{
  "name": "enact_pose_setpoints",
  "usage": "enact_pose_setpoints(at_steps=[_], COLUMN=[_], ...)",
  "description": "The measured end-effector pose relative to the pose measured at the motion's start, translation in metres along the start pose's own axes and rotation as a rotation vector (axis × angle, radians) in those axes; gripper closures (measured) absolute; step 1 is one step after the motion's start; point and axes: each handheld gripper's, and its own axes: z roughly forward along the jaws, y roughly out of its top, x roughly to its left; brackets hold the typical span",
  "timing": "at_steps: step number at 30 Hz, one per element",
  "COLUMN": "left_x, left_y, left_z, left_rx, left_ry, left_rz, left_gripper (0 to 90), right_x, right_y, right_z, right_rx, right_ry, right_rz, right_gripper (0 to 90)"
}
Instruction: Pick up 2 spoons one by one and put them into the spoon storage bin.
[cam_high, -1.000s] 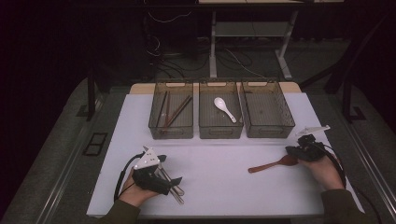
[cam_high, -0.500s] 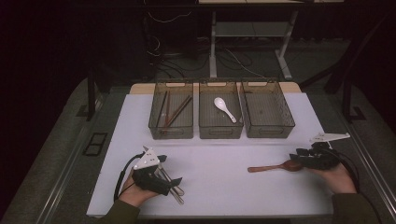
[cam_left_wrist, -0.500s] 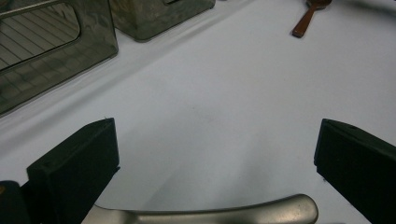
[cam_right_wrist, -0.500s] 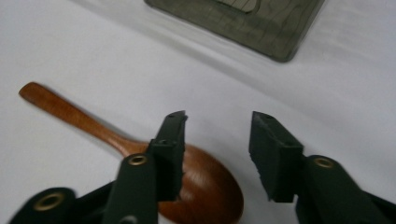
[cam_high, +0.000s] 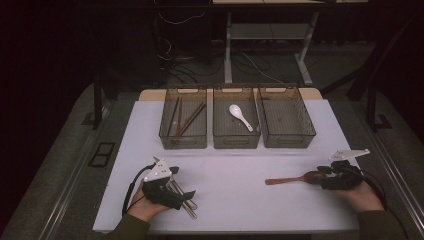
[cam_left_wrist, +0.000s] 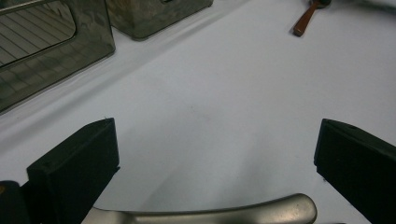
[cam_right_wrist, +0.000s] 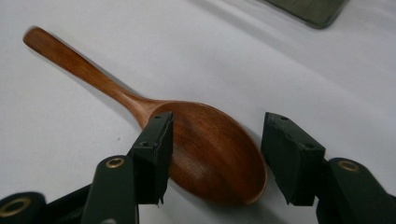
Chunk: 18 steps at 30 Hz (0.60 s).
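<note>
Opening around the wooden spoon (cam_right_wrist: 187, 140), the right gripper (cam_right_wrist: 215, 158) has just been spreading its jaws. The spoon's bowl is lying between them on the white table (cam_high: 235, 200), and the left pad is standing close against the bowl's edge while the right pad is standing clear, so nothing is being squeezed yet. A second ago this gripper was sitting further in over the table; now it is lying nearer the right edge. I judge it is lining up to clamp the bowl.

The left gripper (cam_left_wrist: 215, 172) is resting with its jaws wide apart, gripping nothing, metal cutlery (cam_left_wrist: 210, 215) lying just under it.

Farther off, three bins (cam_high: 237, 142) are standing in a row: chopsticks (cam_high: 187, 120) left, a white spoon (cam_high: 240, 116) in the middle.
</note>
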Motion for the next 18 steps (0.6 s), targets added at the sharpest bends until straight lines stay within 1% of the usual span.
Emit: enact_pose_setpoints(at_steps=[3, 7, 12, 15, 18], left_x=[0.0001, 0.0001, 0.0001, -0.0002, 0.0000], left_y=[-0.0001, -0.0001, 0.0001, 0.0001, 0.0001], left_z=[0.0004, 0.0004, 0.0007, 0.0007, 0.0006], left_rx=[0.001, 0.002, 0.002, 0.002, 0.002], left_ry=[-0.001, -0.001, -0.002, -0.002, -0.002], left_rz=[0.000, -0.001, 0.000, -0.001, -0.001], left_gripper=[0.0, 0.0, 0.0, 0.0, 0.0], right_x=[0.0010, 0.0034, 0.0059, 0.0066, 0.0066], right_y=[0.0000, -0.0005, -0.0035, -0.0051, -0.0061], right_z=[-0.0004, -0.0015, -0.0041, -0.0058, -0.0072], right_rx=[0.004, 0.010, 0.018, 0.021, 0.023], right_ry=[0.011, 0.035, 0.048, 0.049, 0.060], right_rz=[-0.020, -0.034, -0.065, -0.088, -0.098], right_gripper=[43.0, 46.7, 48.9, 53.3, 57.8])
